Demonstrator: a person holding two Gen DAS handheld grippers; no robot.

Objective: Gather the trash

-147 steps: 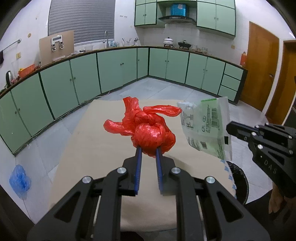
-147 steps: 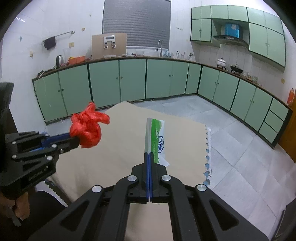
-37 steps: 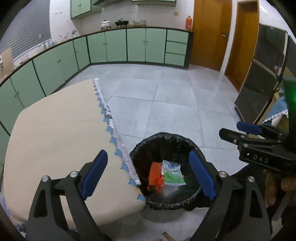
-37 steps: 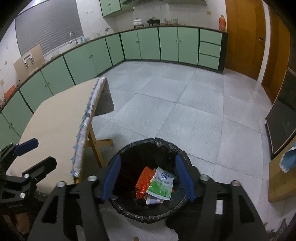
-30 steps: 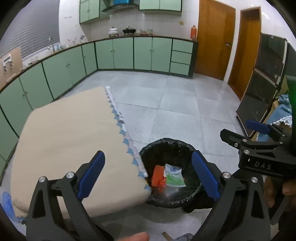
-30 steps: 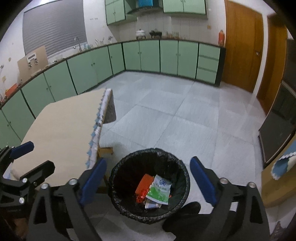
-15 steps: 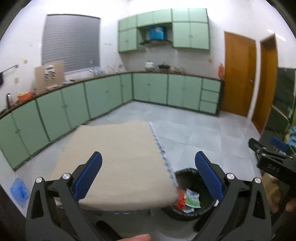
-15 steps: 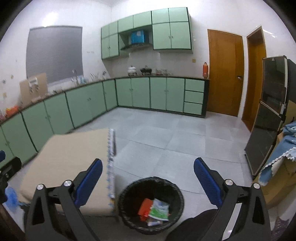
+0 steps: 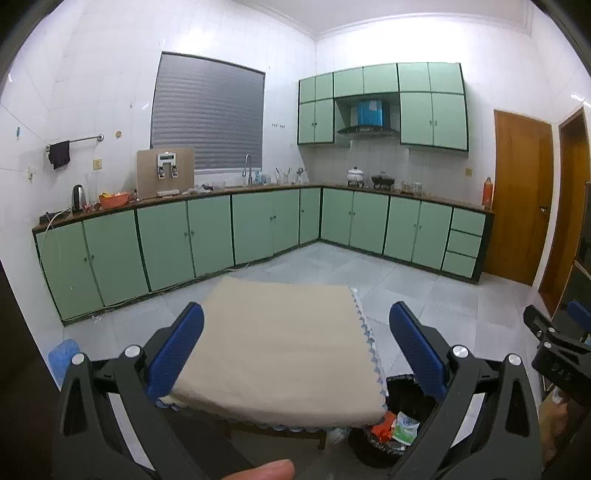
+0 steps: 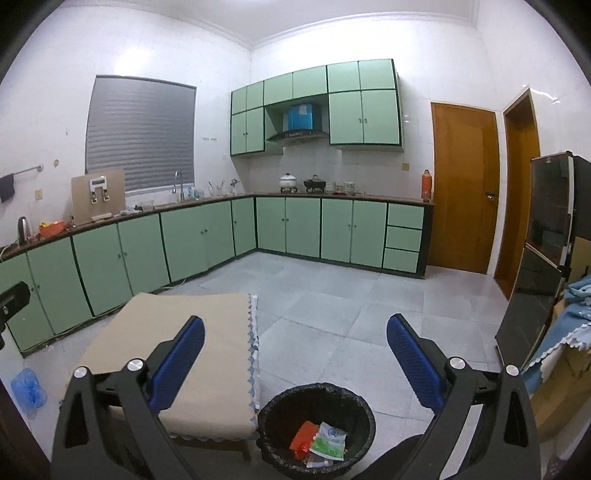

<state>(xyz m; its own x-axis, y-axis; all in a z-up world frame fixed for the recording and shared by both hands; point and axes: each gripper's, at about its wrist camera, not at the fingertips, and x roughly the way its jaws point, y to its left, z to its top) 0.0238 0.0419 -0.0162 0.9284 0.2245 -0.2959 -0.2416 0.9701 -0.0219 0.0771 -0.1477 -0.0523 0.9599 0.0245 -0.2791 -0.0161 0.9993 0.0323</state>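
Both tools, left tool (image 9: 295, 347) and right tool (image 10: 295, 350), hang spread wide and hold nothing. Red trash (image 10: 303, 435) and a green-white packet (image 10: 328, 441) lie in the black bin (image 10: 317, 391) beside the bare worktop (image 9: 280, 343). Collecting looks finished. Packet print is too small to read.

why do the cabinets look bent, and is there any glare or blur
Left wrist view: fisheye bows the cabinets, corners vignette black, glare whitens the wall, a blurred fingertip intrudes at the bottom. Right wrist view: same curvature, glare on the ceiling; the bin stays sharp.
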